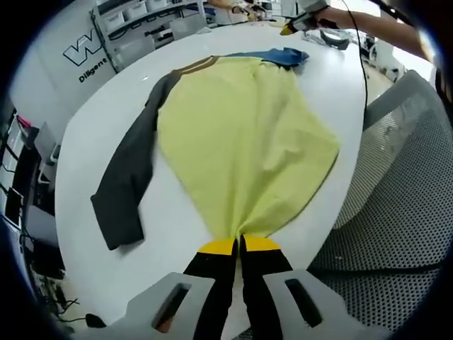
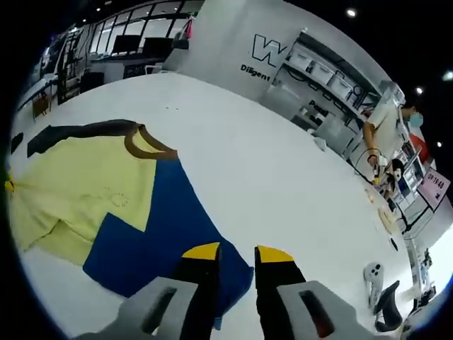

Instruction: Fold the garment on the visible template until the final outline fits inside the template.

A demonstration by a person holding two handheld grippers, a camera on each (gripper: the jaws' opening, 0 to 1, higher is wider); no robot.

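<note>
A yellow shirt (image 1: 244,142) with dark grey sleeves and a brown collar (image 1: 198,66) lies spread on the white table (image 1: 92,127). Its hem is bunched to a point, and my left gripper (image 1: 239,244) is shut on it. One grey sleeve (image 1: 131,170) lies stretched out to the left. At the collar end a blue template sheet (image 1: 283,55) pokes out from under the shirt. In the right gripper view the blue template (image 2: 166,234) lies partly under the yellow shirt (image 2: 85,184). My right gripper (image 2: 237,253) stands open over the template's near corner. It also shows in the left gripper view as the right gripper (image 1: 289,28), at the table's far end.
A grey mesh chair (image 1: 403,212) stands against the table's right edge. Shelves with bins (image 2: 318,78) line the back wall. A person (image 2: 386,131) stands at a far bench. A small white device (image 2: 374,273) lies on the table to the right.
</note>
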